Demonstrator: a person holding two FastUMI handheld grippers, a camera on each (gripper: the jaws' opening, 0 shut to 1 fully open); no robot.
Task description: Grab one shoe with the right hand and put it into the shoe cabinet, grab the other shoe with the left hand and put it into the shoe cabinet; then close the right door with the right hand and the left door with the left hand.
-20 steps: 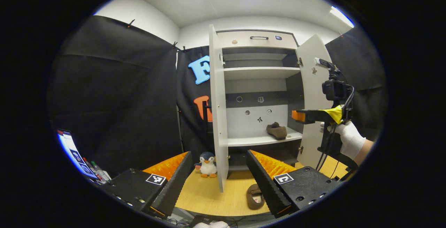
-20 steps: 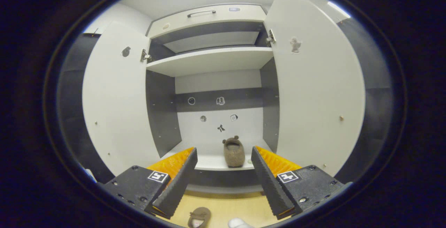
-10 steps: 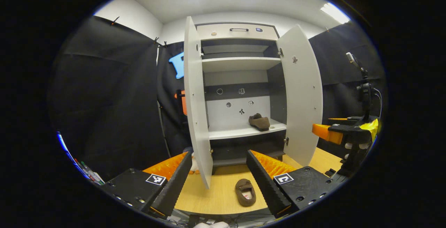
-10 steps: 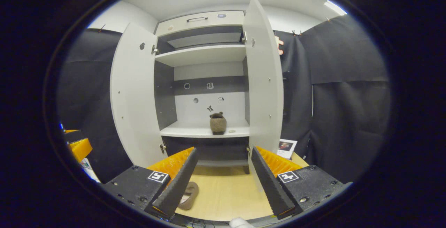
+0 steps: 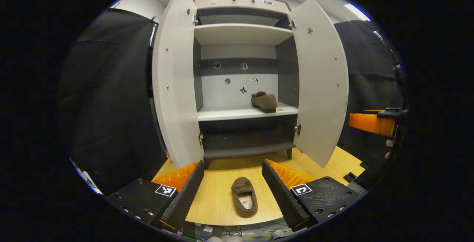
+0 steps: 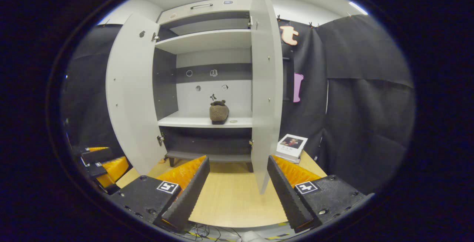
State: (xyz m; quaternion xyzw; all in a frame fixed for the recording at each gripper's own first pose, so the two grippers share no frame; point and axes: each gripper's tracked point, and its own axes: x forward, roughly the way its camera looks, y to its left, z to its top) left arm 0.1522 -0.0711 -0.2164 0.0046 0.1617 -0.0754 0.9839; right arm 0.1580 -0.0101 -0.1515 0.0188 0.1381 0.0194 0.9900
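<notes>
While both cabinet doors stand open, 1 shoe (image 5: 264, 101) already lies on the middle shelf (image 5: 237, 114) of the shoe cabinet (image 5: 240, 9), toward the right of that shelf in the left gripper view. In the right gripper view the same shoe (image 6: 219, 112) sits on the shelf with one end facing the camera. The other shoe (image 5: 244, 201) lies on the wooden tabletop (image 5: 218, 197) in front of the cabinet, opening upward, and in the left gripper view it appears between the two fingers of the left gripper (image 5: 232, 190), which touch nothing. Those fingers stand well apart and hold nothing.

The right gripper (image 6: 239, 190) also has its fingers spread wide with only bare tabletop (image 6: 233, 201) between them. In the left gripper view, part of the right gripper (image 5: 372, 123) shows at the right edge, off to the right of the right door (image 5: 320, 83). In the right gripper view, part of the left gripper (image 6: 102, 162) shows low at the left, beside the left door (image 6: 129, 94).

The left door (image 5: 174, 83) swings out toward the camera, and the right door (image 6: 264, 86) appears nearly edge-on in the right gripper view. A book (image 6: 291, 146) lies on the table just right of that door. Small stickers (image 5: 237, 75) dot the cabinet's back panel.
</notes>
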